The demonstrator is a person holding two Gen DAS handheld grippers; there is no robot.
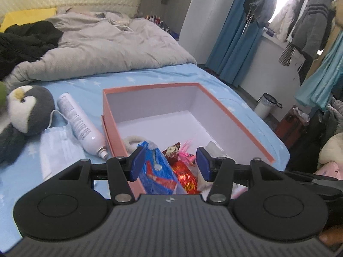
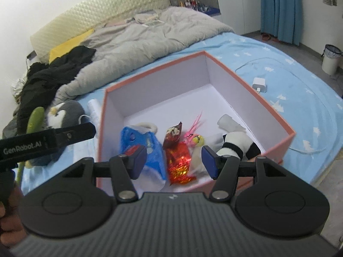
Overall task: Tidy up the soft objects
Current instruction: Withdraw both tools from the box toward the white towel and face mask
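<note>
Both grippers hover over the near edge of the pink box (image 2: pixel 253 90). Left gripper (image 1: pixel 169 163) jaws apart, nothing clamped; right gripper (image 2: pixel 174 162) likewise. Soft items sit bunched in the box's near end: blue packet (image 2: pixel 139 150), red foil bag (image 2: pixel 179 160), panda plush (image 2: pixel 235 143). Far half of box floor free. Penguin plush (image 1: pixel 27 109), face mask (image 1: pixel 57 145) and spray can (image 1: pixel 79 122) lie left of the box wall, on the blue sheet (image 2: pixel 300 81).

right hand-held gripper (image 2: pixel 173 160): jaws apart, empty | pink box (image 2: pixel 235 72): blue bag (image 2: pixel 139 141), red wrapper (image 2: pixel 179 162) inside
</note>
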